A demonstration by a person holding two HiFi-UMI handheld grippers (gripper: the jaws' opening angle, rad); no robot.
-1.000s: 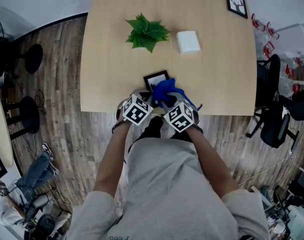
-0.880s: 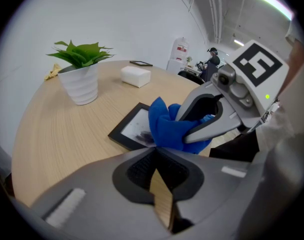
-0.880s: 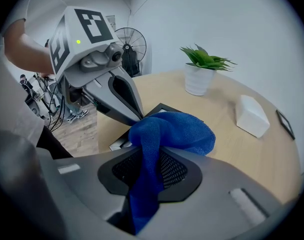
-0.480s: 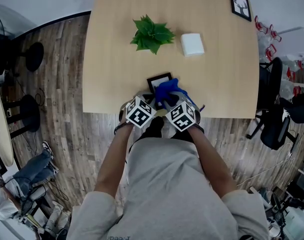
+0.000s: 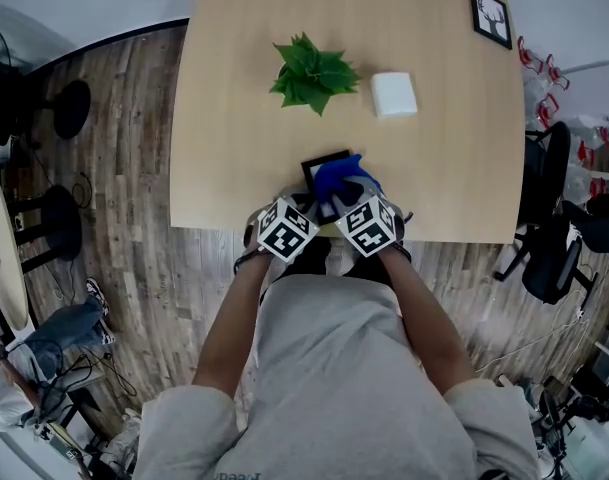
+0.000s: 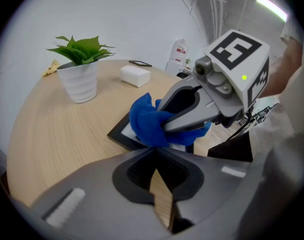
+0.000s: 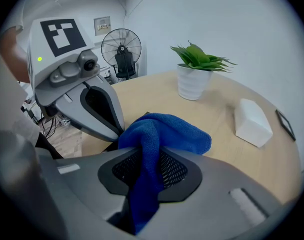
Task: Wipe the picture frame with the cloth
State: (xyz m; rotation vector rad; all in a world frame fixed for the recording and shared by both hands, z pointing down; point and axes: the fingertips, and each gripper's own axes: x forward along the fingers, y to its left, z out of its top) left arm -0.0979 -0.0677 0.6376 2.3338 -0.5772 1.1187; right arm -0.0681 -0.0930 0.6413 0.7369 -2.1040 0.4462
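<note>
Pale wooden table [image 5: 234,118], near edge: picture frame [image 5: 319,160] lying flat, blue cloth [image 5: 341,175] bunched on its glass. Right gripper [image 7: 144,156]: jaws clamped on the cloth, a fold trailing between them. Left gripper [image 6: 154,154]: jaws together, tips at the frame's near edge, apparently holding nothing. Potted plant [image 5: 309,71] and white box [image 5: 394,94]: well apart, farther back. Handling note: steady the frame, press the cloth flat, sweep corner to corner without nudging the frame off the table.

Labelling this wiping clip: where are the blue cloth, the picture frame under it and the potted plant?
blue cloth [image 5: 340,175], head view, middle of the bunched fabric.
picture frame [image 6: 117,134], left gripper view, its black left border.
potted plant [image 5: 312,72], head view, centre of the leaves.
</note>
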